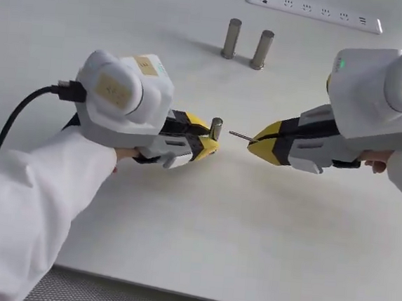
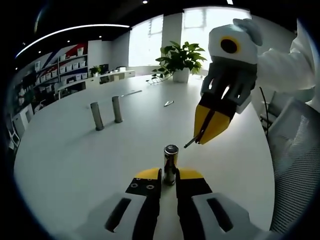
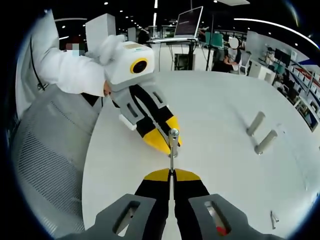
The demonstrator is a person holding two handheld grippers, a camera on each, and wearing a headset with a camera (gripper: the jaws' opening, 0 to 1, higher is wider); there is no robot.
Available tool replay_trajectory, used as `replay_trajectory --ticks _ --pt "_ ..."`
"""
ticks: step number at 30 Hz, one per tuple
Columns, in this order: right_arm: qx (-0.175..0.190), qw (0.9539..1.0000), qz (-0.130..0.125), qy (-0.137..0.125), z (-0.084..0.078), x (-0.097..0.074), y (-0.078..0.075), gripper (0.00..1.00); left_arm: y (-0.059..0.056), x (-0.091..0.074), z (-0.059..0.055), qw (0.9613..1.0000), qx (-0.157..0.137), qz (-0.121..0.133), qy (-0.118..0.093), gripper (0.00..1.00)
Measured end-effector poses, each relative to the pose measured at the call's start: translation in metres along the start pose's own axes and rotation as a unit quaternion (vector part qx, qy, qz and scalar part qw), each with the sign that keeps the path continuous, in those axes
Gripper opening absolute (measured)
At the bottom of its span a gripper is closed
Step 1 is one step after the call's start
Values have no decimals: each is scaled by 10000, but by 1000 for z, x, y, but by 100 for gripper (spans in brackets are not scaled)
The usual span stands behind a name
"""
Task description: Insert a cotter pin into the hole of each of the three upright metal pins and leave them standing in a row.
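The left tool (image 1: 211, 141) is clamped on one upright metal pin (image 1: 216, 128) near the middle of the counter (image 1: 178, 247), and the right tool (image 1: 257, 141) pinches a cotter pin (image 1: 240, 136) aimed at it from the right, its tip just short, so I judge the first insertion not yet made. Two far pins (image 1: 232, 38) stand side by side, apparently bare, leaving all three to do. The held pin's hole is too small to make out in any view.

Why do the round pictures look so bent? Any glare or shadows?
Left gripper view: fisheye lens bows the white table; windows glare. Right gripper view: same bowing. Head view: undistorted, even light, soft shadows beside the two far grey metal pins.
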State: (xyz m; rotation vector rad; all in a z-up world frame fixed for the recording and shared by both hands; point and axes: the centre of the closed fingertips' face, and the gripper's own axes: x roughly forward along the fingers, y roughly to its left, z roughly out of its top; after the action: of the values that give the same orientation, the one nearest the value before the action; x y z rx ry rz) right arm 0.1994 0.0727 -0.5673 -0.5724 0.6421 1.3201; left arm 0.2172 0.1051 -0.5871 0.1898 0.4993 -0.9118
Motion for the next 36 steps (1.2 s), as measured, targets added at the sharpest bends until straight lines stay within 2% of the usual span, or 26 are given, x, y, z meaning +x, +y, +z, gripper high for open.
replay_trajectory --ticks 9,12,20,29,36 --pt "-32 10000 13 -52 7 6 -3 0 -1 -2 0 10000 76 -24 -22 7" --pt "-48 9999 -74 -97 10 6 -6 0 -1 -2 0 9999 106 -6 -17 7" --pt "-99 9999 29 -37 8 10 -4 0 -1 -2 -1 9999 151 26 -14 7" --pt "-224 9997 28 -30 13 18 -8 0 -5 -2 -1 9998 222 -17 2 7" --pt "-732 9973 32 41 19 25 -9 0 -4 -1 -1 9997 232 -11 5 7"
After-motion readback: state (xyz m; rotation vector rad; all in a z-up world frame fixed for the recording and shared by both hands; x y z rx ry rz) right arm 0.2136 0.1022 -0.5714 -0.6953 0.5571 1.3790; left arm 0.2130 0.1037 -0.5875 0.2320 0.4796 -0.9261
